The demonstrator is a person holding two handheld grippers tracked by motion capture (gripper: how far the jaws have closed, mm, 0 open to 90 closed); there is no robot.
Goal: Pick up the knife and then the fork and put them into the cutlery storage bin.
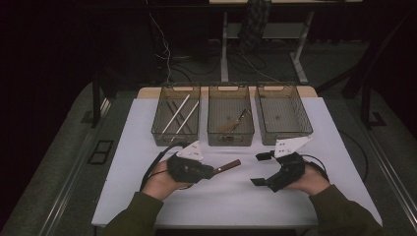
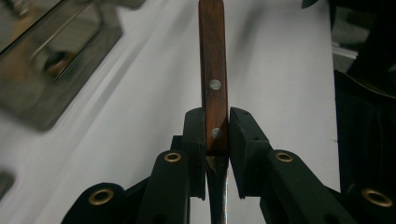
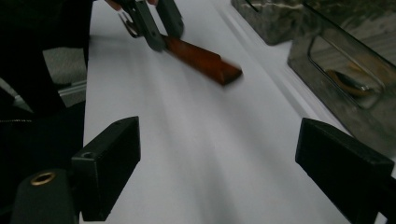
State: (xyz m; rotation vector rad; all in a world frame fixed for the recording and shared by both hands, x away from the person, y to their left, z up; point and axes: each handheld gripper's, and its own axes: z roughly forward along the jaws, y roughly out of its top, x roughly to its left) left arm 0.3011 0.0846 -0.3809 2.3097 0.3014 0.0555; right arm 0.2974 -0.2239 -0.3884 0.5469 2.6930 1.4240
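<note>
Left gripper (image 1: 212, 171) is clamped on a wooden-handled knife (image 1: 227, 166), its two black jaws squeezing the handle near the lower rivet, where the wood meets the metal. In the left gripper view the handle (image 2: 214, 79) runs straight out ahead between the jaws, and the metal part drops back toward the hand. The grip sits at one end of the handle, so the long free end can swing; a steady wrist and slow travel look wise to keep it from pivoting between the pads.

Right gripper (image 1: 262, 168) hovers over the white table (image 1: 147, 196) with its jaws wide apart and nothing between them. From the right gripper view the knife's handle end (image 3: 205, 62) points across toward it, well apart from its open jaws. If a handover is meant, it should close on the free wooden end, square to the handle, before the left lets go.

Beyond both grippers stand three clear bins in a row. The left bin (image 1: 175, 135) holds two pale sticks (image 1: 180, 115), the middle bin (image 1: 230, 139) holds another wooden-handled tool (image 1: 235, 121), and the right bin (image 1: 285, 136) looks nearly bare. The middle bin seems the likely home for the knife, judging by what already lies in it; lowering it lengthwise, along the bin's long side, should avoid catching the rim.
</note>
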